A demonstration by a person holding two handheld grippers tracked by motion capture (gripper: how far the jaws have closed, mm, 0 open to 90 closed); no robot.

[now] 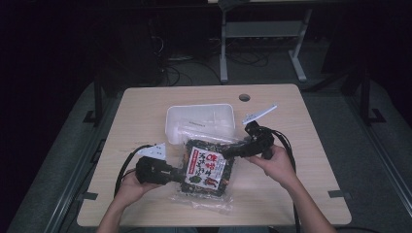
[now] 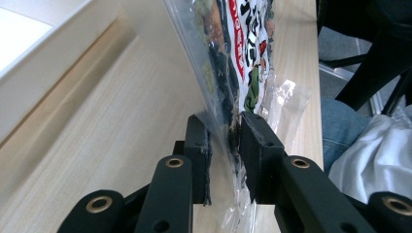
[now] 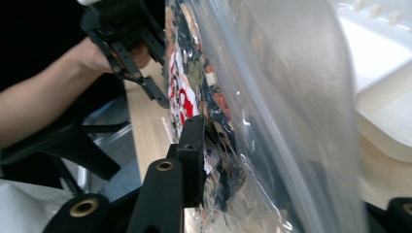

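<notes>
- Our left gripper (image 1: 171, 173) pinches the left edge of the snack bag (image 1: 208, 167); in the left gripper view both pads press the clear film (image 2: 224, 141).
- The bag sits at mid-table, just near of the white plastic tray (image 1: 200, 121), tilted up between our 2 grippers.
- We judge it light, soft and crinkly, with slippery film, and its contents likely crumble if squeezed.
- Best hold: the flat sealed margins, as now, not the filled middle.
- It looks clear-walled, with dark, green-flecked contents and a red-and-white printed label (image 1: 209, 165).
- Our right gripper (image 1: 232, 150) straddles the right edge; 1 pad touches the film (image 3: 194, 141), while the other jaw hides behind it, so we cannot tell if it clamps.
</notes>
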